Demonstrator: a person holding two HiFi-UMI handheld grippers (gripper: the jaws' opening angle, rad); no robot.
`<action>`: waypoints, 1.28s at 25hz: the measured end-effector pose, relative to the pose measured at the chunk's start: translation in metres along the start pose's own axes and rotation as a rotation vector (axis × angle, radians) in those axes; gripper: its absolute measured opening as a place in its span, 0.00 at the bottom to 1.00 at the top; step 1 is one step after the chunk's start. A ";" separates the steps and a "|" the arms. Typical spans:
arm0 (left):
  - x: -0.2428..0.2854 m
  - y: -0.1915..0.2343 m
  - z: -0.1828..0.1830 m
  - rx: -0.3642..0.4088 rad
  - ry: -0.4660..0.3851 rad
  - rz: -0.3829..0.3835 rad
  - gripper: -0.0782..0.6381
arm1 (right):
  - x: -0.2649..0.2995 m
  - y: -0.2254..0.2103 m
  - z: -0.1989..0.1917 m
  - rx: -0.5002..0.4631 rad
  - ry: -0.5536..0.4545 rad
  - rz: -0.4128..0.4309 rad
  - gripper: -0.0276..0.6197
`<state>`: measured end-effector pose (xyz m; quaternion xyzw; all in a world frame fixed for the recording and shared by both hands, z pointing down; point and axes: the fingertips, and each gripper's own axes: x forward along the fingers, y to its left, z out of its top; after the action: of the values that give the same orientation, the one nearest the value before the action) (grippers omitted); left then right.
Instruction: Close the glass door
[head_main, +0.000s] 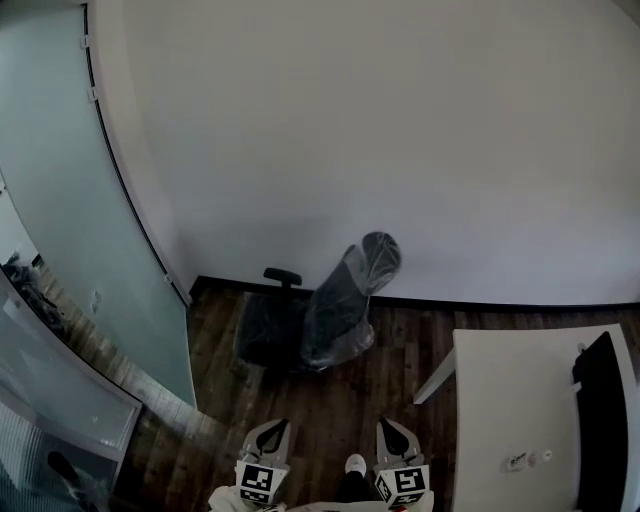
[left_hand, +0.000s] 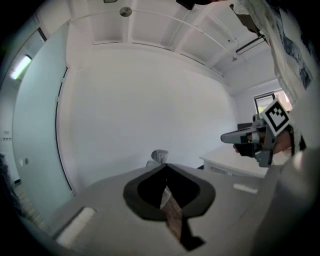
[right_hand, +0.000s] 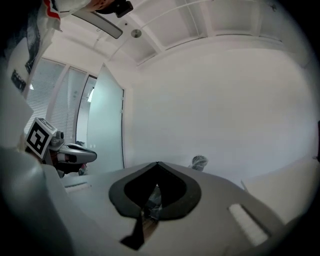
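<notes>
Head view: the left tool (head_main: 270, 432) and the right tool (head_main: 392, 428) sit side by side at the bottom edge, over a dark wood floor (head_main: 350, 400). The frosted glass door (head_main: 70, 210) stands tall at the far left, well apart from both tools. A chair (head_main: 320, 315) wrapped in plastic stands against the white wall (head_main: 400, 150), and a white counter (head_main: 520, 400) fills the lower right.

Left gripper view: this tool's jaws meet at their tips with nothing between them. The glass door runs up the left side, and the right tool shows at the right.

Right gripper view: its jaws are likewise closed and empty. The glass door stands to the left, beyond the left tool.
</notes>
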<state>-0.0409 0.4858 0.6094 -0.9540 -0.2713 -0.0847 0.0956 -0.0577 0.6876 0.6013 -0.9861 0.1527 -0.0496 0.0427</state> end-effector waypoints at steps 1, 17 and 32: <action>0.015 0.005 0.006 0.000 -0.002 0.008 0.11 | 0.013 -0.009 0.006 -0.002 0.002 0.009 0.05; 0.115 0.094 0.022 -0.021 0.061 0.246 0.11 | 0.184 -0.048 0.031 0.007 0.043 0.232 0.05; -0.006 0.195 -0.003 -0.138 0.073 0.766 0.11 | 0.300 0.140 0.039 -0.067 0.061 0.767 0.05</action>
<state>0.0578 0.3188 0.5839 -0.9867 0.1146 -0.0946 0.0655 0.1899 0.4661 0.5741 -0.8563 0.5131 -0.0544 0.0215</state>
